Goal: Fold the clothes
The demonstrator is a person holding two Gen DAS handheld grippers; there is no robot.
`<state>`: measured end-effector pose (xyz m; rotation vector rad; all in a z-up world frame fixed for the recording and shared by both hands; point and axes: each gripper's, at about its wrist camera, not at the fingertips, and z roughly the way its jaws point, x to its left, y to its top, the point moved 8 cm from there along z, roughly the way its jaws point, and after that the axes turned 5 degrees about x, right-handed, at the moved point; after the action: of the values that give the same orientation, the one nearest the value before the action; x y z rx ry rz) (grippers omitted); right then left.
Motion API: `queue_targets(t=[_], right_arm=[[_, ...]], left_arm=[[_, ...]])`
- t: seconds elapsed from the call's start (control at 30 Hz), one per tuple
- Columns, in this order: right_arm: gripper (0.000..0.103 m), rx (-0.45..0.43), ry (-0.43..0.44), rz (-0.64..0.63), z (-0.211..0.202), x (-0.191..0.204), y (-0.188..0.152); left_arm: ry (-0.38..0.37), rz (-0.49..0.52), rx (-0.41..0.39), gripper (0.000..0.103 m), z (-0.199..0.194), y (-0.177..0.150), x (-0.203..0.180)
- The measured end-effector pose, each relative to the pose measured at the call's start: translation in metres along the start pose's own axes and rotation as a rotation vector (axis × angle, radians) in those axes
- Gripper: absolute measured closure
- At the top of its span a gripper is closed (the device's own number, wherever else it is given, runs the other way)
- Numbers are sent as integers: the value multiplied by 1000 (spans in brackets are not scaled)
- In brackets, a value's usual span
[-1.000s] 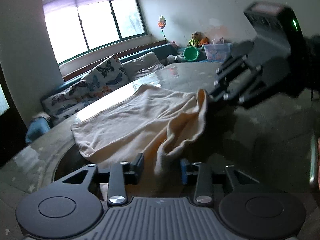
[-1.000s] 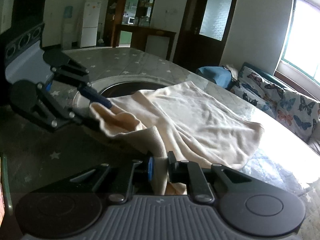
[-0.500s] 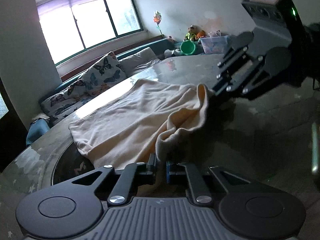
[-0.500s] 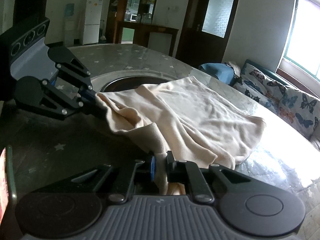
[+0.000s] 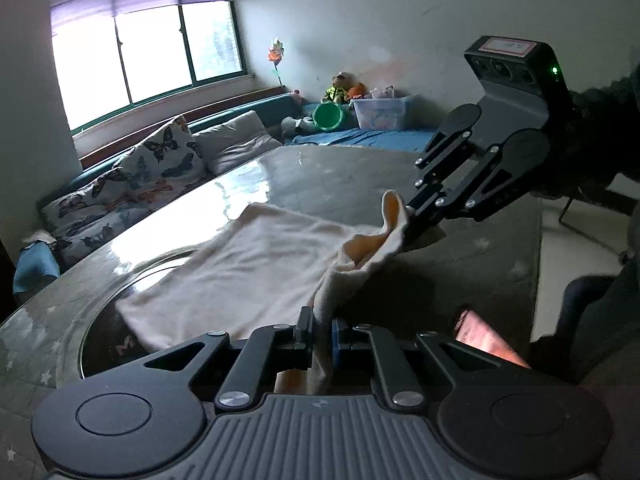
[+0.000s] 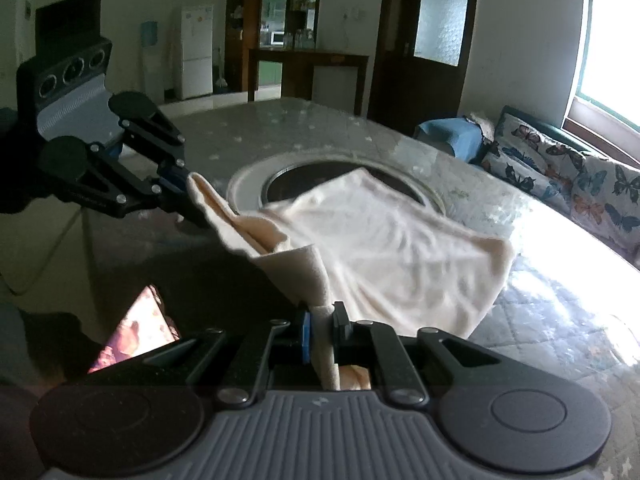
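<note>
Now | left gripper (image 5: 321, 334) and right gripper (image 6: 321, 330): jaws pinched on cloth (image 5: 248, 264) corners | lift evenly, keep edge taut, clear the surface (image 5: 340, 176) before folding.

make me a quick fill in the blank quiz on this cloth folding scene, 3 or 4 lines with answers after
1. Both grippers are shut on the near edge of the cream ____.
2. The left gripper and the right gripper hold that edge ____ the table, not flat on it.
3. The far part of the fabric lies partly over a round ____ in the tabletop.
4. The cushions by the window are printed with ____.

Missing words: cloth; above; opening; butterflies
</note>
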<state>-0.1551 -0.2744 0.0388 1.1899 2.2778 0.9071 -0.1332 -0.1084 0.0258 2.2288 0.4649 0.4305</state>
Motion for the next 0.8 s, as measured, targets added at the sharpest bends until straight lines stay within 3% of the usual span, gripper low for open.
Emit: queue_targets(t=[0.27, 0.47, 0.6, 0.8], right_arm=[[94, -46, -44, -16, 3, -47, 51], [94, -34, -70, -9, 47, -99, 93], [94, 1, -85, 18, 97, -129, 105], [92, 42, -108, 92, 160, -158, 94]], left_arm=[[81, 44, -28, 94, 10, 49, 40], [163, 32, 1, 94, 65, 69, 103], [191, -36, 41, 94, 109, 65, 145], [211, -159, 92, 93, 159, 43, 186]])
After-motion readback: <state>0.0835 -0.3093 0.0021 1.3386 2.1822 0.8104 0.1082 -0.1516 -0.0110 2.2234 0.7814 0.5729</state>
